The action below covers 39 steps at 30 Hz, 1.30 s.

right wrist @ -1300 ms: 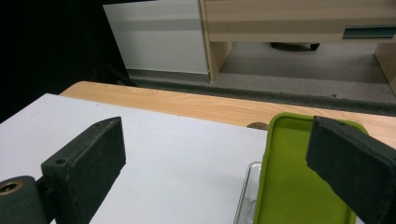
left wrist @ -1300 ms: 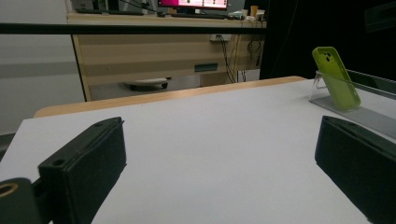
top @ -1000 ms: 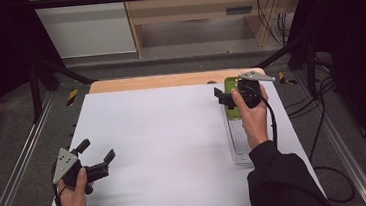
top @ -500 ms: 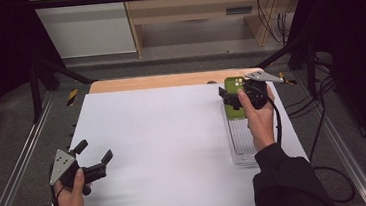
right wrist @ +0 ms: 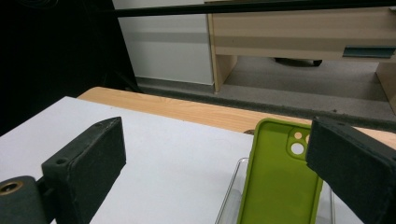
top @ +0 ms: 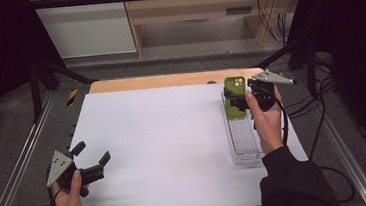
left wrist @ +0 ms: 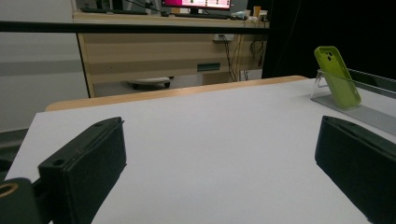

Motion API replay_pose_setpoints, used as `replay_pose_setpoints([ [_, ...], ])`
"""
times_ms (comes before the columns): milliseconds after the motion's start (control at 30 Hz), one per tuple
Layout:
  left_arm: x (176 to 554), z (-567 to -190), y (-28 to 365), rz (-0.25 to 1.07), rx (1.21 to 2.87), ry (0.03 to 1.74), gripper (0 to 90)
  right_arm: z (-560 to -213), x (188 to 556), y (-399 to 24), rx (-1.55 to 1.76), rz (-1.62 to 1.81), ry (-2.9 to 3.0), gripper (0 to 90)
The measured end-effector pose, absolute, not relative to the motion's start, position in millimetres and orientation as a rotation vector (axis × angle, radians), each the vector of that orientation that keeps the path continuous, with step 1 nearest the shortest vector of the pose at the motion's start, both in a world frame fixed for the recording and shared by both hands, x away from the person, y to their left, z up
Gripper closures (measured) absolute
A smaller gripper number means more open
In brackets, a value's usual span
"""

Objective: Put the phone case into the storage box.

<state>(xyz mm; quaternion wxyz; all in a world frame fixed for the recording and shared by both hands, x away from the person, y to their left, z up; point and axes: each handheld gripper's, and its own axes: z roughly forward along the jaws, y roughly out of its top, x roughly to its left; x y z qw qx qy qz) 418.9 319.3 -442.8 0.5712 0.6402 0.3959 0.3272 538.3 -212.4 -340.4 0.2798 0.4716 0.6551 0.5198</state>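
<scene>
A lime-green phone (top: 234, 89) leans upright at the far end of a clear plastic tray (top: 245, 142) on the right of the white table. My right gripper (top: 233, 101) is open just right of the phone, with its jaws reaching around it. In the right gripper view, the phone (right wrist: 279, 182) rises between the wide-apart jaws of the right gripper (right wrist: 219, 156), close to the right jaw. At the near left corner, my left gripper (top: 94, 152) is open and holds nothing. In the left gripper view, the left gripper (left wrist: 219, 156) faces bare table, with the phone (left wrist: 337, 77) far off.
The white table top (top: 164, 144) has a wooden strip (top: 169, 80) along its far edge. Metal rails (top: 20, 162) run down both sides. A wooden cabinet (top: 203, 11) stands on the floor beyond. Cables (top: 319, 136) trail off the right side.
My right gripper has drawn back to the right, so more of the green phone shows. The left gripper has barely moved.
</scene>
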Motion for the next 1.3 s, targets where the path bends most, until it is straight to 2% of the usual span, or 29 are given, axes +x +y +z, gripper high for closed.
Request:
replay_pose_setpoints([
  [1300,416.0,-442.6,322.5,0.77,1.512,0.917,1.5,-336.3,511.9,-236.8,1.216,1.417,1.744,4.1],
])
